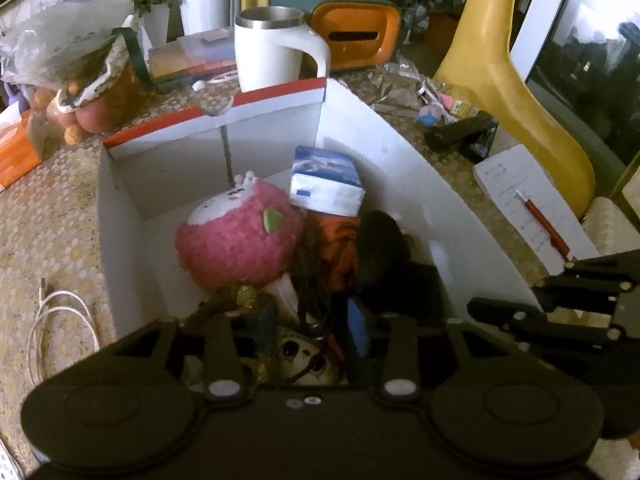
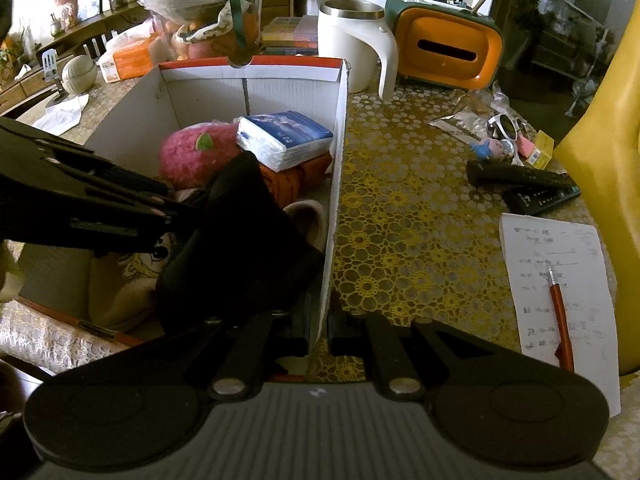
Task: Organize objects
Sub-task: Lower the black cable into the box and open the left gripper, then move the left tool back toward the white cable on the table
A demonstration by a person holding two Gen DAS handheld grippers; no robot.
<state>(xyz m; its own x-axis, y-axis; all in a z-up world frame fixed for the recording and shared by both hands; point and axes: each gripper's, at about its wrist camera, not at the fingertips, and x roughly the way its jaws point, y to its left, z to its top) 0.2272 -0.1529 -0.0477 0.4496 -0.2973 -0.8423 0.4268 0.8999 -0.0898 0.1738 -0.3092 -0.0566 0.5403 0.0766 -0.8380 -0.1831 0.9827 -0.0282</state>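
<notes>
Right gripper (image 2: 319, 344) clamps the box (image 2: 335, 216) wall; black cloth (image 2: 240, 240) just beside.

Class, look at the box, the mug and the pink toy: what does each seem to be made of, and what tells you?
Box: white corrugated cardboard, matte; ribbed lines show on its inner wall. Mug: probably glossy white plastic outside with a brushed steel liner; the rim shines grey. Pink toy: plush fabric, its surface fuzzy.
</notes>
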